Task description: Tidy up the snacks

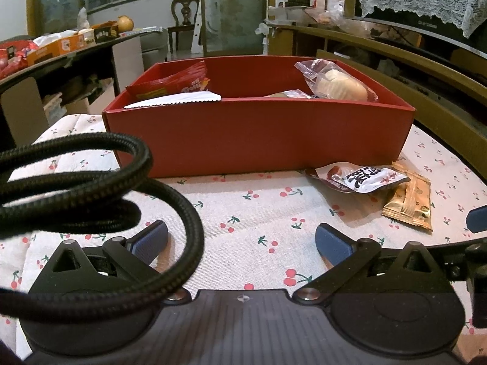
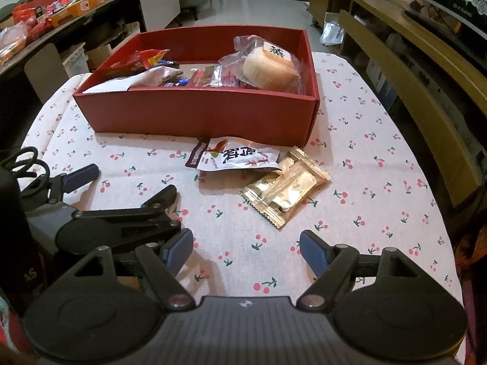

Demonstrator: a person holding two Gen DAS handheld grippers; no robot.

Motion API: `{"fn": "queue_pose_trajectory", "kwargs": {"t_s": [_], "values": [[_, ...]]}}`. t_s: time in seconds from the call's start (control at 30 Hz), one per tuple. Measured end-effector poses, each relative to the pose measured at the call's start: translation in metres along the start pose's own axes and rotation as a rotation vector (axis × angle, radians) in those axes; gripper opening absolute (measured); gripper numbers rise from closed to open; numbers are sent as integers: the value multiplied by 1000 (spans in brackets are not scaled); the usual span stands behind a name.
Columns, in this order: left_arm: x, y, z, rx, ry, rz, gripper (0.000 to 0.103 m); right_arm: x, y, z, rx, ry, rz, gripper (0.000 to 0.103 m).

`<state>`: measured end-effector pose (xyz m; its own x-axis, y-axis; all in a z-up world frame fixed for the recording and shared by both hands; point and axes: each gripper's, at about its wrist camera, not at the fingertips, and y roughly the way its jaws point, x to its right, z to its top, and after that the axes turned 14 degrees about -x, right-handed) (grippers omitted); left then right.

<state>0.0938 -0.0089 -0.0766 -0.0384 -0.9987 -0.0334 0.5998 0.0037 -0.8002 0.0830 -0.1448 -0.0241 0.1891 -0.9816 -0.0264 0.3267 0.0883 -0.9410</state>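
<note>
A red box (image 1: pixel 258 133) (image 2: pixel 194 115) stands on the cherry-print cloth and holds several snacks, among them a wrapped pastry (image 2: pixel 268 68) (image 1: pixel 341 85) and a red packet (image 1: pixel 173 83) (image 2: pixel 137 60). In front of its right corner lie a white and brown packet (image 2: pixel 234 155) (image 1: pixel 359 178) and gold packets (image 2: pixel 283 191) (image 1: pixel 409 202), overlapping. My left gripper (image 1: pixel 242 241) is open and empty, low over the cloth before the box; it also shows in the right wrist view (image 2: pixel 131 182). My right gripper (image 2: pixel 246 248) is open and empty, short of the gold packets.
A black braided cable (image 1: pixel 100 182) loops across the left of the left wrist view. A dark side table (image 2: pixel 76 9) with more snack boxes stands to the left. A wooden shelf unit (image 2: pixel 411 60) runs along the right. The cloth-covered table (image 2: pixel 380 158) ends close behind the box.
</note>
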Motion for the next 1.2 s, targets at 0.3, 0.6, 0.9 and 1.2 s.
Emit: {"fn": "queue_pose_trajectory", "kwargs": {"t_s": [0.3, 0.6, 0.9, 1.2], "values": [[5, 0, 1, 4, -15, 11, 103, 3, 0, 2, -10, -7, 9, 94], [4, 1, 2, 3, -17, 10, 103, 8, 1, 2, -17, 9, 19, 94], [4, 1, 2, 3, -17, 10, 103, 10, 0, 1, -13, -10, 24, 94], [2, 0, 6, 7, -20, 1, 103, 17, 1, 3, -14, 12, 32, 94]]}}
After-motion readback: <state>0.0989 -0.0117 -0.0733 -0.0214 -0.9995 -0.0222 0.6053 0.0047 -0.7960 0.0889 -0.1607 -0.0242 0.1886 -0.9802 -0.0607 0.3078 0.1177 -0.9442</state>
